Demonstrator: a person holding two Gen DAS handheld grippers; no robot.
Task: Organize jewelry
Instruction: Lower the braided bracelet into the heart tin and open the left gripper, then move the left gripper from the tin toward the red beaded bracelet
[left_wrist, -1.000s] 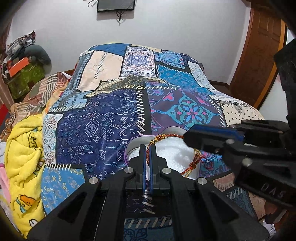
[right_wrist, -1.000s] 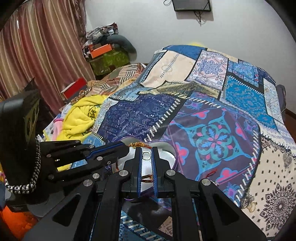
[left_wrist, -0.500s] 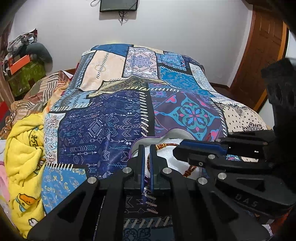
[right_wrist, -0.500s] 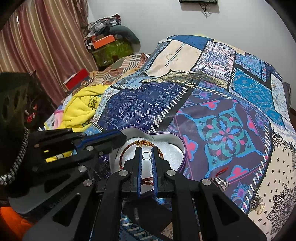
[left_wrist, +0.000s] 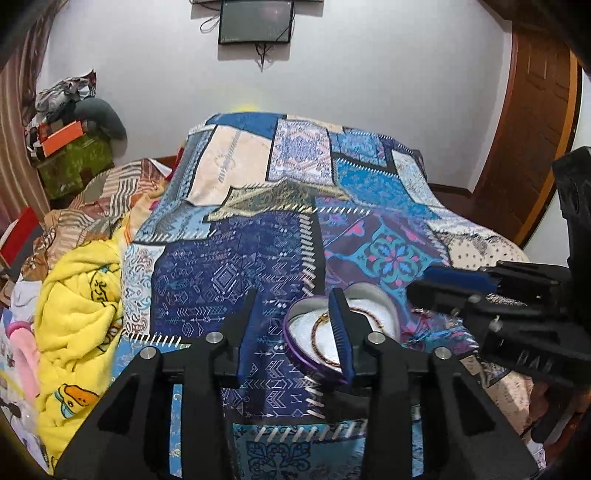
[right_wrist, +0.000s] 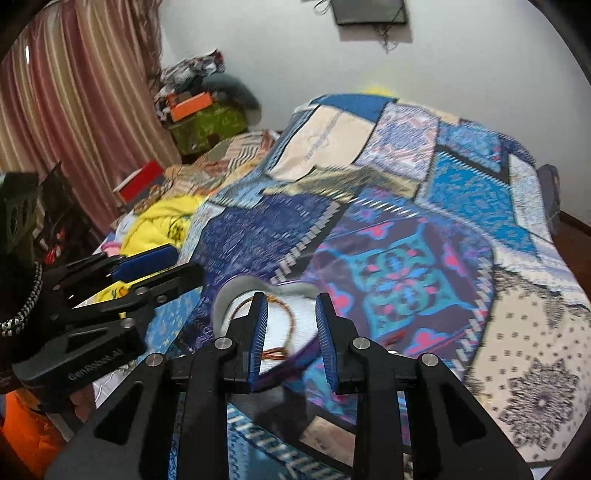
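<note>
A heart-shaped purple jewelry box (left_wrist: 295, 345) with a white lining lies open on the patchwork bedspread. A braided red and gold bracelet (left_wrist: 317, 332) lies inside it; it also shows in the right wrist view (right_wrist: 290, 325), inside the box (right_wrist: 236, 291). My left gripper (left_wrist: 295, 321) is open and empty, just left of and above the box. My right gripper (right_wrist: 290, 326) is open and empty, above the box's right part. The right gripper shows at the right of the left wrist view (left_wrist: 461, 280), the left gripper at the left of the right wrist view (right_wrist: 159, 266).
The patchwork bedspread (left_wrist: 258, 254) covers the bed. A yellow blanket (left_wrist: 77, 306) is bunched at the left edge. Boxes and clothes (left_wrist: 66, 147) are piled by the curtain. A wooden door (left_wrist: 532, 122) stands at the right. Small red jewelry (right_wrist: 397, 336) lies on the cover beside the box.
Both grippers were shut on the bracelet over the box. Both have opened and pulled back and up, and the bracelet now lies in the box.
</note>
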